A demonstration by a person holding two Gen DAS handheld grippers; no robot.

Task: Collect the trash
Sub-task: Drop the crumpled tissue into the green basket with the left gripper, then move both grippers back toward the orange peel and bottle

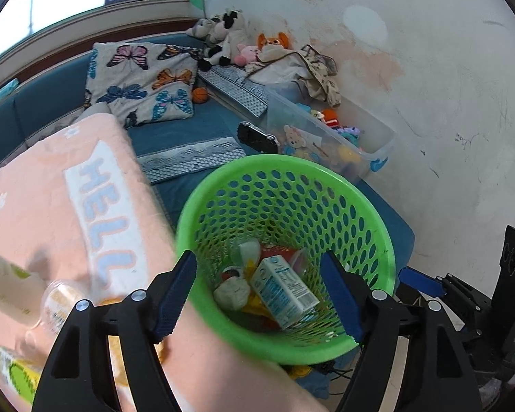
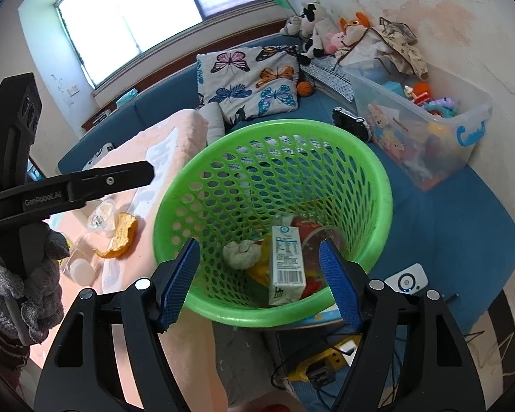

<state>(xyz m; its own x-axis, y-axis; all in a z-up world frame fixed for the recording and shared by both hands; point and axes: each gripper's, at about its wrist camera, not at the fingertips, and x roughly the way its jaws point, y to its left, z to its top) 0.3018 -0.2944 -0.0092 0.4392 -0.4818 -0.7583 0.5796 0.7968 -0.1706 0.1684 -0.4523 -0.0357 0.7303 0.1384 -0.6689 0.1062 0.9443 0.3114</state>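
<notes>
Right wrist: orange peel [image 2: 120, 237] beside basket [image 2: 223, 144]

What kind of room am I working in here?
Most likely a lived-in home room, perhaps a child's play or sitting area: a blue cushioned bench under a window, stuffed animals in the corner, and a clear toy bin.
</notes>
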